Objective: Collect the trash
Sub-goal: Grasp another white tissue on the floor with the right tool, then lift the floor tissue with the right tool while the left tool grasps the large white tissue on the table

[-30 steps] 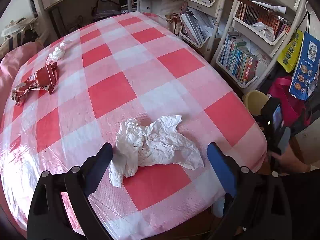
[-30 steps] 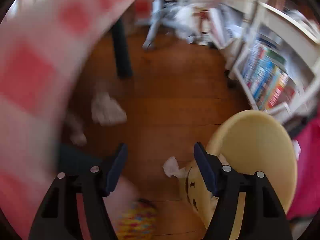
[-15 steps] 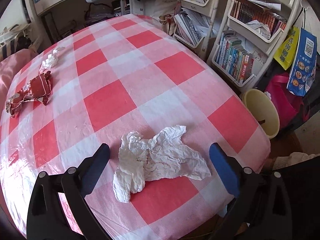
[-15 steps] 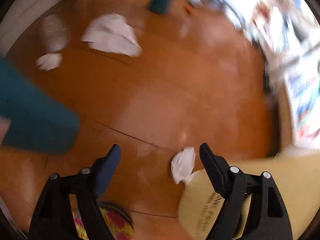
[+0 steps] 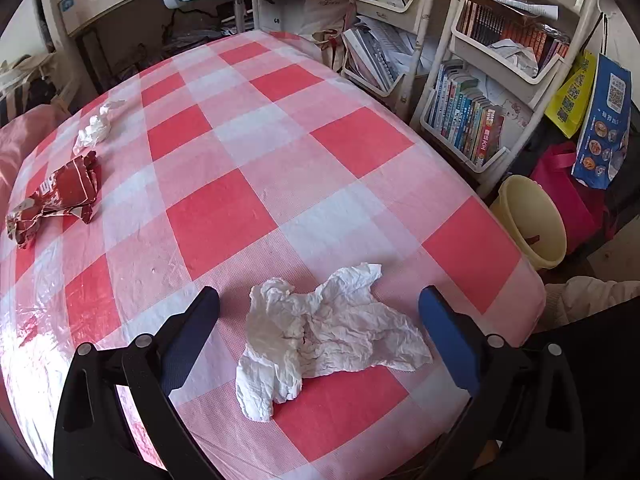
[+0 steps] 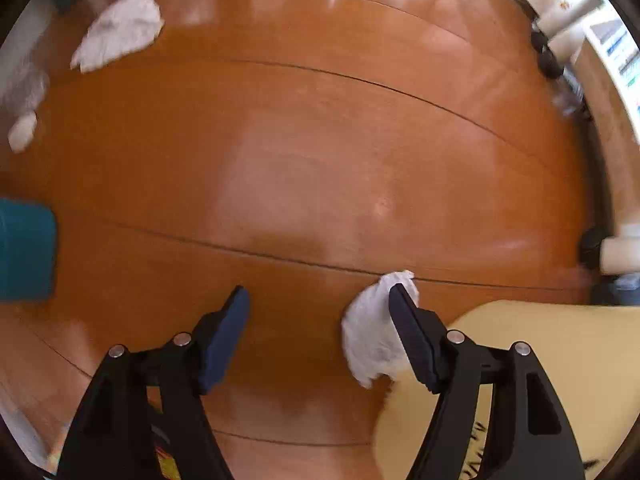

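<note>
Left gripper [image 5: 319, 306] spread wide, clear of crumpled tissue [image 5: 320, 336] on the checked table [image 5: 224, 208]. Right gripper [image 6: 320, 300] points at the floor [image 6: 320, 140], jaws just narrowing but still apart; a tissue wad [image 6: 370, 328] against its right finger, beside the yellow bin [image 6: 580, 352].

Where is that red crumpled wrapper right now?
In the left wrist view, the red wrapper lies near the left edge of the checked tablecloth, just below a small white tissue wad.
</note>
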A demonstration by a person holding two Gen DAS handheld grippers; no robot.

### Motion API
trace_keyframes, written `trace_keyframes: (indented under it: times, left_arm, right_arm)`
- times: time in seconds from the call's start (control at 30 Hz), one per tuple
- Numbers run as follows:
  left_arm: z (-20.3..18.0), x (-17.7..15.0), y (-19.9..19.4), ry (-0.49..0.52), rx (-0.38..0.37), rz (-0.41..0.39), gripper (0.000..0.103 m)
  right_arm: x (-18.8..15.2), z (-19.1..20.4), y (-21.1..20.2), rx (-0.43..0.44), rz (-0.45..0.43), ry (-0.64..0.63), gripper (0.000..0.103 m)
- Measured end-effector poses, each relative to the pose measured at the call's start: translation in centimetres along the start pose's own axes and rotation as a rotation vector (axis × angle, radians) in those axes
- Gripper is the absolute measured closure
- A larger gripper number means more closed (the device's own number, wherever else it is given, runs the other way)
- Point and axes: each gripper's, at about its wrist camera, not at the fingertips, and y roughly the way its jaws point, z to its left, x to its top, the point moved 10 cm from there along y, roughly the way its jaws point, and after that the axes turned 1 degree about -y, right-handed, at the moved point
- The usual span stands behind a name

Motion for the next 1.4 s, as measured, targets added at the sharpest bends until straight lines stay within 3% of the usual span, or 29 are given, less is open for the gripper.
trace_keyframes:
  times: [0.07, 0.13, 0.17, 0.2, 0.33, 0.5, 0.7, 0.8, 1.03, 1.2, 1.4]
  left_arm:
    - [0.0, 0.0, 0.0, 0.001, -0.001, -0.002, 0.007]
    - [0.0, 0.1, 0.1, 0.001, 0.000, -0.003, 0.007]
    - [0.0, 0.2, 0.1, 0.000, 0.000, -0.003, 0.007]
    - [0.0, 0.1, 0.1, 0.000, 0.000, -0.002, 0.007]
    - [0.0, 0.1, 0.0, 0.000, 0.000, -0.003, 0.007]
    - [0.0, 0.1, 0.0, 0.001, 0.000, -0.002, 0.007]
    - [0.1, 0.2, 0.1, 0.002, -0.001, -0.003, 0.007]
    - [0.1, 0.2, 0.1, 0.004, -0.002, -0.004, 0.007]
    - [0.1, 0.2, 0.1, 0.003, -0.002, 0.004, 0.007]
    - [0.1, 0.1, -0.1, -0.020, -0.021, 0.020, 0.007]
    - [1.3, -0.3, -1.0, -0.140, -0.081, 0.020, 0.007]
  right_arm:
    - [0.4, 0.2, 0.1, 0.069, -0.013, 0.079, 0.044]
    - [0.8, 0.1, -0.3, 0.074, -0.042, 0.130, 0.063]
    - [1.0, 0.1, -0.5, 0.074, -0.052, 0.138, 0.093]
    - [1.2, 0.5, -0.6, 0.094, -0.055, 0.145, 0.100]
    - [1.0, 2.0, -1.4, 0.083, -0.075, 0.123, 0.100]
    - [0.9, 3.5, -4.7, 0.162, -0.156, 0.151, 0.100]
    - [1.3, 12.7, -7.7, 0.154, -0.220, -0.177, 0.100]
    - [2.2, 15.4, -8.3, 0.160, -0.249, -0.242, 0.100]
    - [4.2, 12.4, -10.7, 0.164, -0.300, -0.130, 0.100]
    - [4.8, 8.6, -19.0, 0.240, -0.434, 0.046, 0.100]
    - [3.3, 6.3, -28.2, 0.262, -0.571, 0.125, 0.100]
